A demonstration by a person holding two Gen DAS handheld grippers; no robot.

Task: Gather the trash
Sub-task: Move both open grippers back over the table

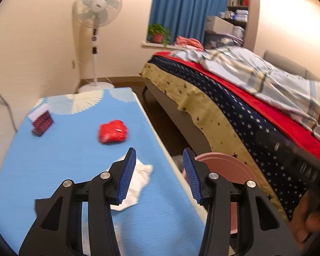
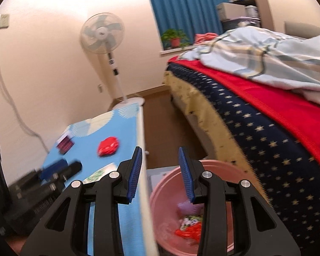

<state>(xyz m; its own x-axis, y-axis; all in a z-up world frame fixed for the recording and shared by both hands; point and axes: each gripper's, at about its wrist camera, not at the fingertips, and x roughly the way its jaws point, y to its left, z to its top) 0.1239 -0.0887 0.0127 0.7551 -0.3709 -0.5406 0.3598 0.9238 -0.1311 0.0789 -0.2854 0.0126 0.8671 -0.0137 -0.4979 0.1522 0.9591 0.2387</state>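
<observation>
Left tongs [image 1: 160, 160]: released, jaws apart, nothing between the blue pads; poised above the worktop's bed-side edge.
Right tongs [image 2: 160, 160]: released, jaws apart and empty; poised over the gap between worktop and bin.
Landmark: worktop [image 1: 70, 153], covered in a light blue cloth with pale fan prints at the far end.
White crumpled paper [image 1: 138, 179]: on the worktop, near its bed-side edge, just behind the left tongs' left pad.
Red crumpled wrapper [image 1: 112, 132]: on the worktop, mid-surface, farther along than the white paper.
Dark red patterned box [image 1: 42, 122]: on the worktop, far corner on the wall side, well apart from the wrapper.
Pink bin [image 2: 160, 194]: on the floor just beside the worktop, between it and the bed [image 2: 266, 128]; holds red, purple and printed scraps.
Standing fan [image 1: 97, 8]: beyond the worktop's far end, against the wall.
Image quality: some motion blur in both views.
</observation>
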